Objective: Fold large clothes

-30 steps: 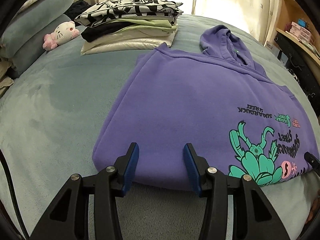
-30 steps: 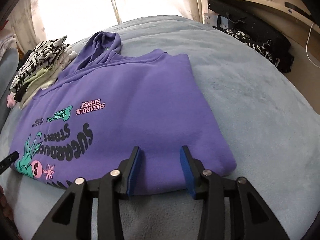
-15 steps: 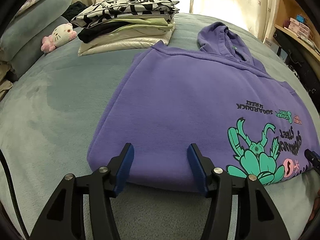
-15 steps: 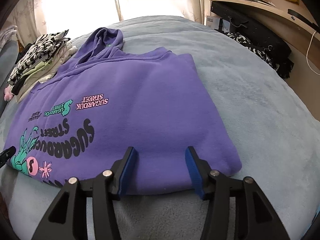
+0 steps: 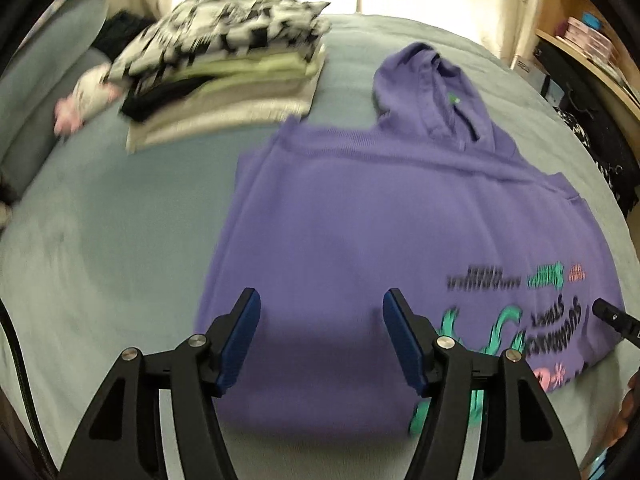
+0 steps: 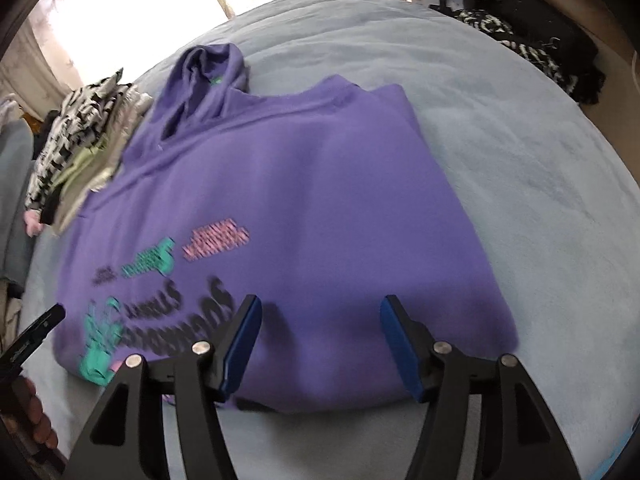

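Presently, in the left wrist view, the left gripper [image 5: 320, 336] occupies the lower centre of the frame, its jaws parted and just opened further, with nothing clamped between the blue pads [image 5: 240, 340]. The purple hoodie [image 5: 360, 232] lies folded on the grey-blue bedspread [image 5: 112, 240], filling centre and right of the frame, hood toward the top, printed graphics at lower right. A stack of folded clothes [image 5: 224, 68] sits at upper left, just beside the hoodie's shoulder. The picture is blurred.

In the right wrist view, the right gripper [image 6: 320, 344] stands at lower centre, jaws likewise parted and just widened, empty. The hoodie [image 6: 320, 184] fills the middle of the frame, its near hem behind the pads [image 6: 400, 344]. The stack [image 6: 84, 136] appears at left edge; the other gripper's tip [image 6: 36, 332] shows at lower left.
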### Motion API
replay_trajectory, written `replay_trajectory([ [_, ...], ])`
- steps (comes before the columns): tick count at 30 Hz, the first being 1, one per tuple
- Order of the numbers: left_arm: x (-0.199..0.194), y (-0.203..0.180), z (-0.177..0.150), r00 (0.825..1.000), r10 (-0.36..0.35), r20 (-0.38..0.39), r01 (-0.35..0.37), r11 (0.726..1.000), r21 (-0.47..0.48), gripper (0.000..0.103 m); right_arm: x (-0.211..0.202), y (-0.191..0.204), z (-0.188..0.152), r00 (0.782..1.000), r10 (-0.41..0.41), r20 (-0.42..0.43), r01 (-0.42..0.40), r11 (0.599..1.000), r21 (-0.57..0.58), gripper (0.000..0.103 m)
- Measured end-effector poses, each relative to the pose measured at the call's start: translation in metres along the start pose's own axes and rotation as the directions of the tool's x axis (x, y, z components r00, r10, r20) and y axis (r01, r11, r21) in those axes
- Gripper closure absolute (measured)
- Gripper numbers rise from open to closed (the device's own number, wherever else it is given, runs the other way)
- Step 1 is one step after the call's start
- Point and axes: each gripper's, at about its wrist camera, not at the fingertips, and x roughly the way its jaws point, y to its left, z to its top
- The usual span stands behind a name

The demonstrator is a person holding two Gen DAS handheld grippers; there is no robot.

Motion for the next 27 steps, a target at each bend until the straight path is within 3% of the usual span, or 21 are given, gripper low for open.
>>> replay_trajectory([
  [9, 0.027, -0.026, 0.104, 1.000, -0.011, 0.025, 0.007, 0.990, 0.140, 0.041, 0.000, 0.039, 0.077, 0.997, 0.016, 0.078, -0.004, 0.990, -0.143, 0.041],
  [13, 0.057, -0.042, 0.157, 0.997, -0.081, -0.004, 0.080, 0.982, 0.171, 0.040, 0.012, 0.059, 0.128, 0.994, 0.038, 0.104, -0.019, 0.984, -0.177, 0.041],
  [21, 0.138, -0.073, 0.233, 0.991, -0.112, -0.075, 0.121, 0.983, 0.136, 0.040, 0.077, 0.075, 0.238, 0.980, 0.159, 0.117, -0.147, 0.983, -0.106, 0.041],
  [27, 0.193, -0.084, 0.256, 0.990, -0.077, -0.119, 0.090, 0.991, 0.102, 0.040, 0.130, 0.091, 0.278, 0.976, 0.199, 0.083, -0.193, 0.978, -0.080, 0.041],
])
